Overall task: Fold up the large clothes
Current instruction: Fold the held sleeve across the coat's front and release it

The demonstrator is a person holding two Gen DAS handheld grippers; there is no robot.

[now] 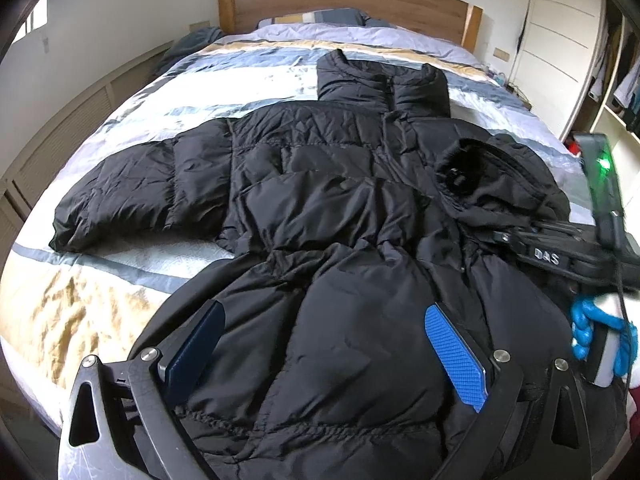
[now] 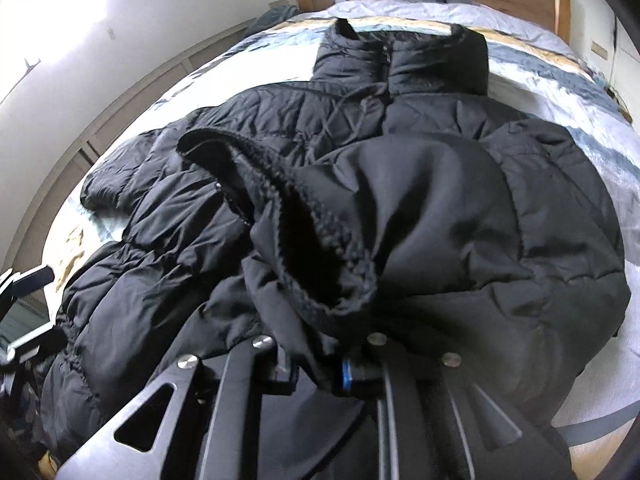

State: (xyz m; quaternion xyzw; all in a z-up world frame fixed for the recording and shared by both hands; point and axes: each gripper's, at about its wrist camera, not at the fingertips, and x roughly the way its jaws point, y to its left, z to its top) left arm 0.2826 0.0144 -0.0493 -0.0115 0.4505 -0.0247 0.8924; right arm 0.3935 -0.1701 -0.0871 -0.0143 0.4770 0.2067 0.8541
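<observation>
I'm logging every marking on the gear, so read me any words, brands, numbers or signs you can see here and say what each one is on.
"DAS": white letters on the black body of the right gripper, seen in the left wrist view.
The black puffer jacket shows no readable label or logo in either view.
The striped bedspread and wooden headboard carry no text.
</observation>
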